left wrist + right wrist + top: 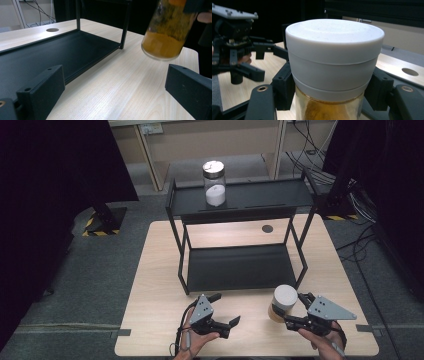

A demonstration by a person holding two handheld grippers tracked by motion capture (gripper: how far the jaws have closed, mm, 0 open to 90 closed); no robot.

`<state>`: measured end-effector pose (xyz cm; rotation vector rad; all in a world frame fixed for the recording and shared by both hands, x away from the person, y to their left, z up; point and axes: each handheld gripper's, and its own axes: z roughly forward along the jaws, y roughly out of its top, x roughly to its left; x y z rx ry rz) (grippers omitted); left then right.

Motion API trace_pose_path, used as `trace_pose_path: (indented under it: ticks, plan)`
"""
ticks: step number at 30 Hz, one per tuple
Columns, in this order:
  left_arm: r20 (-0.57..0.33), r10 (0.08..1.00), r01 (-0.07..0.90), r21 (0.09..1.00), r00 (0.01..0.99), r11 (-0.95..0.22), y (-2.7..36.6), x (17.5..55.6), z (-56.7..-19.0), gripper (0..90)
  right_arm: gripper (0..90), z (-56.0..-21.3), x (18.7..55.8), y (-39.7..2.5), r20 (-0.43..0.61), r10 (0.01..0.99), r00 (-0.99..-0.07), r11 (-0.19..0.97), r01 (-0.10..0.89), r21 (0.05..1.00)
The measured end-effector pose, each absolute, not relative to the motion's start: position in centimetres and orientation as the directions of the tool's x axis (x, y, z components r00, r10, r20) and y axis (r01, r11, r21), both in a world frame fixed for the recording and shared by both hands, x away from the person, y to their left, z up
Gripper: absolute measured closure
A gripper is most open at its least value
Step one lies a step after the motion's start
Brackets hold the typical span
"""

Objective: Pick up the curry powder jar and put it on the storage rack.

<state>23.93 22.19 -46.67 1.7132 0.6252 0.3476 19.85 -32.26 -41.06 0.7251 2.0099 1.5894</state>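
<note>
My right gripper is shut on a glass jar with a white lid and orange-brown powder inside. The jar hangs tilted above the table near its front right; in the left gripper view the jar floats clear of the wood. My left gripper stands open near the front middle of the table, with its jaws wide apart and nothing between them. In the right gripper view the left gripper sits off to the left of the jar. A second jar with white powder stands on the top shelf of the black rack.
The black two-tier rack stands in the middle of the light wooden table, its lower shelf bare. A round hole marks the tabletop behind the rack. Dark curtains and cables surround the table.
</note>
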Motion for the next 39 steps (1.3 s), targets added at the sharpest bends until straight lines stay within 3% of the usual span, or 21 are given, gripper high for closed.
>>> trace_pose_path:
  ticks: [39]
  plan:
    - [-0.105, 0.581, 0.221, 0.966, 0.807, -0.132, 22.3, 24.0, -46.7, 1.9, 35.5, -32.2, 25.5, -29.9, -0.029, 0.594, -0.804, 0.183, 0.100, 0.978]
